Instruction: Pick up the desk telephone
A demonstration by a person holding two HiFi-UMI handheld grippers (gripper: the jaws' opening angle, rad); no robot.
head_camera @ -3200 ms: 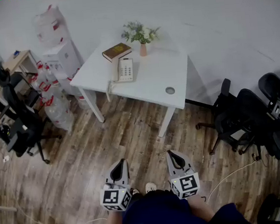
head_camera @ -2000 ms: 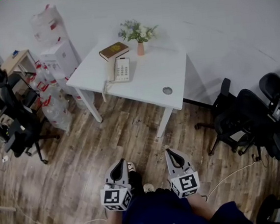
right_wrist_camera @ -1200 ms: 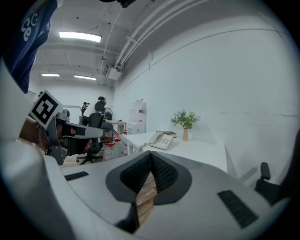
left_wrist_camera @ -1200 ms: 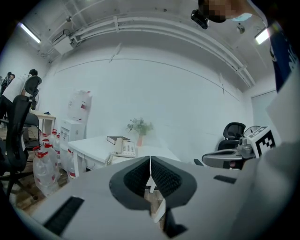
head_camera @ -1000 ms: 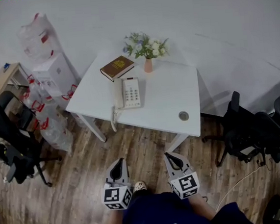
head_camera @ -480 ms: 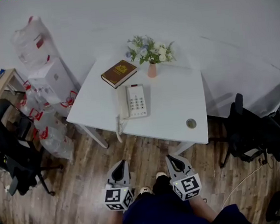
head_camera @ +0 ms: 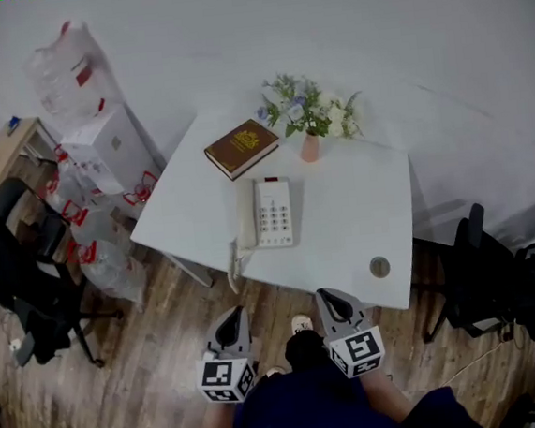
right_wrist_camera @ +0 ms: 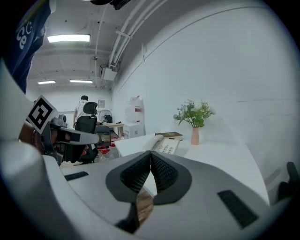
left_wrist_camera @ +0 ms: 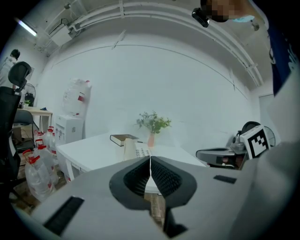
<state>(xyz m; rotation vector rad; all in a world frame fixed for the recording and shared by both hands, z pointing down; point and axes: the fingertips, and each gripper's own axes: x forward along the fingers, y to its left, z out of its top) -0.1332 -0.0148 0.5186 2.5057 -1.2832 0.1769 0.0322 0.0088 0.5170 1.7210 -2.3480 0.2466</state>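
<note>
White table (head_camera: pixel 360 199) carried the desk telephone (head_camera: pixel 266 213) toward its near left part, handset resting along the phone's left side, cord (head_camera: pixel 235 266) hanging over the table's edge. Behind the telephone lay a brown book (head_camera: pixel 241 148), and just right of the book stood a pink vase of flowers (head_camera: pixel 310 124). Low before the person, the left hand-held gripper (head_camera: pixel 231 319) and the right hand-held gripper (head_camera: pixel 330 298) hovered over the wooden floor (head_camera: pixel 150 361), short of the table and well apart from the telephone. Each had its jaws pressed together on nothing.
</note>
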